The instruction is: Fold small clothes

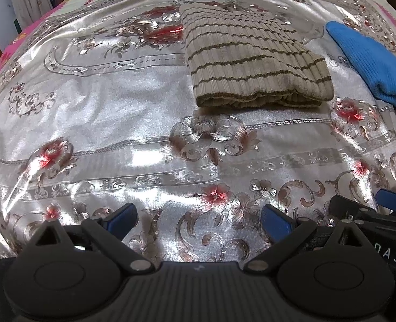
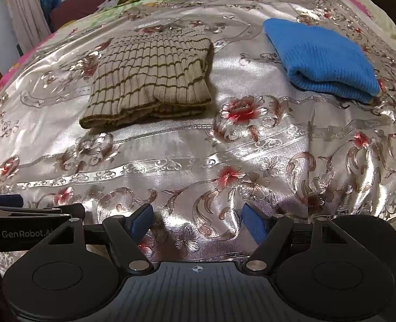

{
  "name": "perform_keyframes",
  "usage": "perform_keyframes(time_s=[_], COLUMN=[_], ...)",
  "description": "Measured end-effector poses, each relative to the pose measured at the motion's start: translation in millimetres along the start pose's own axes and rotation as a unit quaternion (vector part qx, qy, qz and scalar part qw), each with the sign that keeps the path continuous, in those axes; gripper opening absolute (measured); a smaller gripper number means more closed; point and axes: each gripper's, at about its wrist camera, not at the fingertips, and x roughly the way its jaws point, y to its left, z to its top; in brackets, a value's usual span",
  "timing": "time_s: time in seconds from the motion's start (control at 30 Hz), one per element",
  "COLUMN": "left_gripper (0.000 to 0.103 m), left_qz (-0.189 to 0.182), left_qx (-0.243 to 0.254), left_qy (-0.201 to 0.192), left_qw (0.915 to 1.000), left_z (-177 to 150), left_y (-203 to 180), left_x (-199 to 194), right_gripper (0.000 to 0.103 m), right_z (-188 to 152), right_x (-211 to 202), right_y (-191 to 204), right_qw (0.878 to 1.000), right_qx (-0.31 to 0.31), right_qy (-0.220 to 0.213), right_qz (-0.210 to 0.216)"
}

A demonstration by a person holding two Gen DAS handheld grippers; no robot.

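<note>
Left wrist view: left tongs wide, holding nothing, above near edge of shiny floral-printed satin bed cover. Ahead, slightly right, toward far edge: folded beige ribbed sweater with brown stripes, fold edge facing tongs, long axis running away. Folded blue knit garment toward far right corner, nearer right tongs, likewise wide, empty.
</note>
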Motion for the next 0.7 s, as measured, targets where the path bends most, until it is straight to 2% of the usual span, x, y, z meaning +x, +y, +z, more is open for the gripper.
perform_keyframes(time_s=[0.7], left_gripper=[0.103], left_qz=[-0.001], left_qx=[-0.003], left_qy=[0.002], left_qw=[1.0000], left_z=[-0.9], left_y=[0.7], left_x=[0.7], right_gripper=[0.075], right_z=[-1.6], right_x=[1.6], right_y=[-1.5], right_qw=[1.000], right_qx=[0.001], right_qy=[0.002], right_qz=[0.001])
